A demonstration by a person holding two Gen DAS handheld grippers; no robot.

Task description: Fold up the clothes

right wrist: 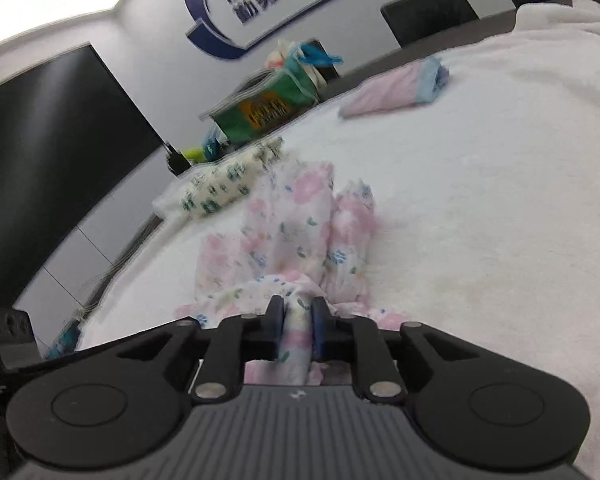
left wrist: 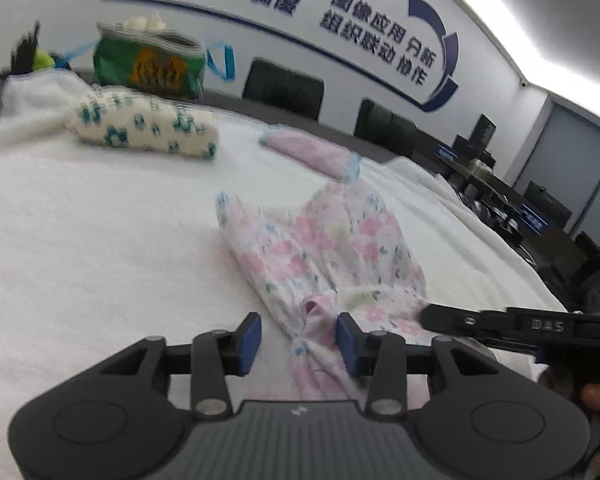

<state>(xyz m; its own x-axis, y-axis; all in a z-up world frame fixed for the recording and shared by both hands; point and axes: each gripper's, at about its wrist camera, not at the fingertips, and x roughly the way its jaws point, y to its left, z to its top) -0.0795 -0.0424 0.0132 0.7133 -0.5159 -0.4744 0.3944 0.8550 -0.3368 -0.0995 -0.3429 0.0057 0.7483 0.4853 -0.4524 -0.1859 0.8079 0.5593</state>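
Note:
A crumpled pink floral garment (left wrist: 320,256) lies on the white fleece-covered table (left wrist: 100,248). My left gripper (left wrist: 298,338) is open, its blue pads either side of a bunched edge of the garment without pinching it. My right gripper (right wrist: 296,326) is shut on a fold of the same floral garment (right wrist: 292,232). The right gripper (left wrist: 428,318) also shows in the left wrist view, reaching in from the right onto the cloth.
A rolled green-flowered cloth (left wrist: 140,124) and a folded pink cloth (left wrist: 312,152) lie farther back. A green bag (left wrist: 148,64) stands at the far edge. Black chairs (left wrist: 284,88) line the wall. A dark screen (right wrist: 40,152) is left in the right wrist view.

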